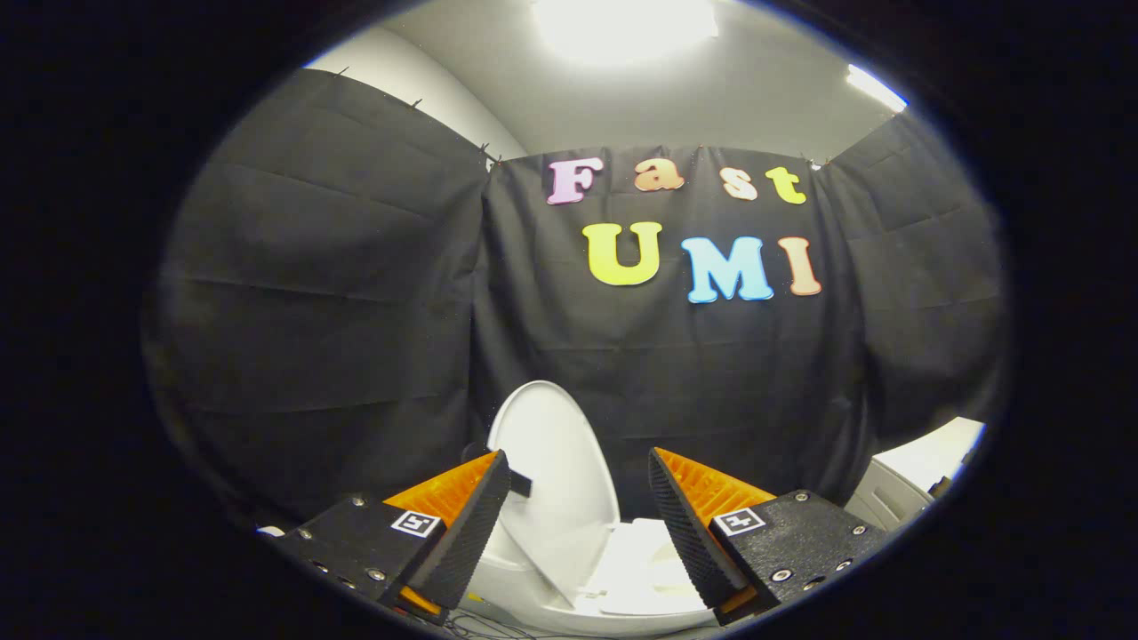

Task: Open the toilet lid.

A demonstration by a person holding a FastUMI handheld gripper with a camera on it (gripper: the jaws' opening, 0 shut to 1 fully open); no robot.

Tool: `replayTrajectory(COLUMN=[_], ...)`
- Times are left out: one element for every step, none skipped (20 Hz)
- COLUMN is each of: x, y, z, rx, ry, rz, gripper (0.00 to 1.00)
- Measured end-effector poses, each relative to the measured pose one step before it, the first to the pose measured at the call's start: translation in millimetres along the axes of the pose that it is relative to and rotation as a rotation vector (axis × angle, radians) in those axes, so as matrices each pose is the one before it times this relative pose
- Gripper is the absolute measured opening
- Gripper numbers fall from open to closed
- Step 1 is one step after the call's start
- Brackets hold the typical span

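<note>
since the toilet lid (553, 480) already stands raised just ahead at twelve o'clock, i keep my gripper (578, 498) fingers wide, holding nothing. it looks like rigid, smooth, light plastic on a hinge; i'd hold its free rim, over the bowl (636, 591).

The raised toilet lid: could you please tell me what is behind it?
Behind the upright toilet lid hangs the booth's black cloth wall. Any tank or hinge is hidden by the lid. The hand-held gripper is open, holding nothing, with the lid just ahead between its fingers.
</note>
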State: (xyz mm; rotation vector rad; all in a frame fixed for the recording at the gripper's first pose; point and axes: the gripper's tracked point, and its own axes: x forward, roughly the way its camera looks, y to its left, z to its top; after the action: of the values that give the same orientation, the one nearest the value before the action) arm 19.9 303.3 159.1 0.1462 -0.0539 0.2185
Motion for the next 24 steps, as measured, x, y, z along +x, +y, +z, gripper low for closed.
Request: replayTrajectory(x=[-4.03,-3.3,-6.41,-4.24,-1.3,-1.0,-2.25,3.21,-6.3,-1.53,-0.06,-0.73,-0.92,-0.66,-1.28,-0.34,-1.97,-1.65,-0.75,-0.52,-1.7,-1.07,-1.92,0.39], y=[-17.42,-18.86,-24.84,-22.05,-17.46,-16.13,-15.93,-15.73,-12.77,-9.85,-11.12,-11.42,-8.84,-10.15,-9.21,-9.4,-11.11,-7.42,-6.34,-4.07,-3.9,-2.67,-1.07,-2.46], z=[8.88,7.89,6.29,0.99,-0.46,-3.54,-4.57,-2.22,-5.16,-3.51,-3.23,-4.91,-1.6,-2.41,-5.16,-4.96,-7.8,-6.08,-8.2,-6.42,-9.56,-7.85,-5.58,-5.75], rx=[-0.00833,-0.00774,-0.00872,-0.00736,-0.0008,-0.00013,-0.0013,-0.00017,-0.00495,-0.01003,-0.01193,-0.01156,-0.00761,-0.00741,-0.00557,-0.0059,-0.00329,-0.00469,-0.00501,-0.00815,-0.01382,-0.01732,-0.01534,-0.00771], ry=[-0.02777,-0.01954,-0.02396,-0.01312,-0.00153,0.0039,0.01519,0.00453,0.00767,0.00382,0.00378,0.00535,-0.00258,0.00031,0.0005,0.00315,0.00276,0.00655,0.00752,0.01038,0.01033,0.00993,0.0006,0.00391], rz=[-0.01373,-0.02597,-0.03409,-0.03277,-0.02577,-0.0169,-0.0269,-0.01523,-0.01293,-0.00437,-0.0111,-0.00847,-0.00832,-0.0114,-0.00773,-0.01291,-0.016,-0.00856,-0.01118,-0.00414,-0.00363,-0.00003,0.00132,-0.00448], gripper=[0.96,0.95,0.95,0.95,0.95,0.95,0.95,0.95,0.95,0.95,0.96,0.96,0.96,0.96,0.96,0.96,0.96,0.96,0.96,0.96,0.95,0.95,0.96,0.96])
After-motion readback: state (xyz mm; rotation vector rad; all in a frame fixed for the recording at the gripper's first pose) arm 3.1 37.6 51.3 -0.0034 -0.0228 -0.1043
